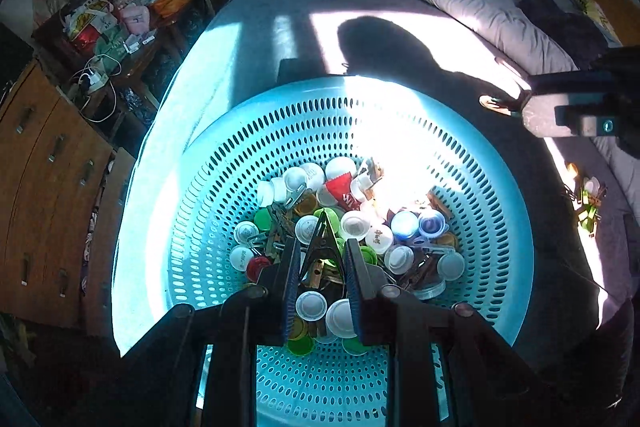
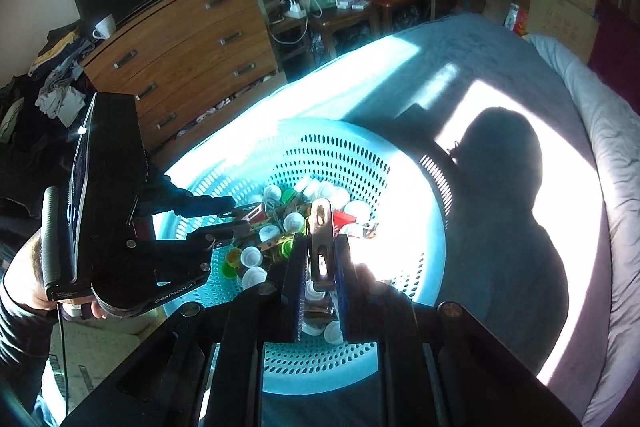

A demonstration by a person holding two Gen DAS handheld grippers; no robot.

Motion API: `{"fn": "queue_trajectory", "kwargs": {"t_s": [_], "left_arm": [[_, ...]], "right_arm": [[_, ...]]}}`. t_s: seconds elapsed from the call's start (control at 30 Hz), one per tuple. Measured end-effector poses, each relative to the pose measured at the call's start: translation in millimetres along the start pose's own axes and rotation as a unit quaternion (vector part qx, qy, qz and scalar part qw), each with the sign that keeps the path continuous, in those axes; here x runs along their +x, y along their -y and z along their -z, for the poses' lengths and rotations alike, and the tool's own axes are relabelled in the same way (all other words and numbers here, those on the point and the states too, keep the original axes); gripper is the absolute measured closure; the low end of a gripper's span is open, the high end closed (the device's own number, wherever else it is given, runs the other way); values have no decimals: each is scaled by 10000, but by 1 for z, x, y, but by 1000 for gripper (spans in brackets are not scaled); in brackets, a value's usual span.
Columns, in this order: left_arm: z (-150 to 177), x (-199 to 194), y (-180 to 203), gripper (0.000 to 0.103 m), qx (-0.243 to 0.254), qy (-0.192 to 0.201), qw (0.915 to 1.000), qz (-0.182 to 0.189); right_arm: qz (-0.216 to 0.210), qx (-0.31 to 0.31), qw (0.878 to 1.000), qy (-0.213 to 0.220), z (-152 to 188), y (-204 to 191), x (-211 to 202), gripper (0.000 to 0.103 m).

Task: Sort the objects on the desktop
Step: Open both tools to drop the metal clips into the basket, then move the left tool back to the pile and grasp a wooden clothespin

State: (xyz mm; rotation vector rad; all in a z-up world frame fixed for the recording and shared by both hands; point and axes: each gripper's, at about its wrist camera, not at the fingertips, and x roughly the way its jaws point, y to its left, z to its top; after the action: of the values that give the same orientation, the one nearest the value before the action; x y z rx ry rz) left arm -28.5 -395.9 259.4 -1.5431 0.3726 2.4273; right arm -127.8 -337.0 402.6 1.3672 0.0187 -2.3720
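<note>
Right:
1. Your left gripper [image 1: 322,259] grips a dark clip [image 1: 323,245] over the blue basket [image 1: 224,147].
2. Your right gripper [image 2: 320,259] pinches a brown clip [image 2: 321,239], basket at 12 o'clock.
3. Caps [image 1: 354,225] and clips fill the basket's bottom.

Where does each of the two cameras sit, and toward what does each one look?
Left wrist: sits on the left gripper, looking down into the blue basket of caps; its fingers hold a dark clip; the right gripper shows at right.
Right wrist: sits on the right gripper, looking across the basket; its fingers hold a brown clip; the left gripper and the person's hand show.
Shared: basket, caps, bed, dresser.
</note>
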Motion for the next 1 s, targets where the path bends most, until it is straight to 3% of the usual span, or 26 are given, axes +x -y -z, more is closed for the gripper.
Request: {"fn": "queue_trajectory", "kwargs": {"t_s": [0.17, 0.27, 0.7, 0.77, 0.8, 0.87, 1.0], "left_arm": [[3, 21, -5, 80, 38, -675, 9972, 318], [3, 25, -4, 80, 170, -797, 9965, 193], [-8, 22, -7, 80, 112, -741, 9970, 210], [-8, 23, -10, 66, 8, -713, 9974, 138], [-7, 22, -13, 54, -43, -638, 9979, 68], [-6, 20, -17, 51, -130, -556, 9984, 52], [0, -1, -15, 51, -215, -127, 9997, 31]], "right_arm": [[-357, 107, 9968, -710, 0, 9, 24, 89], [-457, 213, 9946, -905, 3, 13, 37, 89], [-507, 239, 9944, -892, -2, 12, 39, 86], [-514, 262, 9948, -841, -2, 13, 36, 83], [-536, 270, 9949, -814, -2, 13, 35, 75], [-509, 221, 9958, -726, -1, 12, 30, 65], [-473, 129, 9984, -285, 9, 12, 7, 63]]}}
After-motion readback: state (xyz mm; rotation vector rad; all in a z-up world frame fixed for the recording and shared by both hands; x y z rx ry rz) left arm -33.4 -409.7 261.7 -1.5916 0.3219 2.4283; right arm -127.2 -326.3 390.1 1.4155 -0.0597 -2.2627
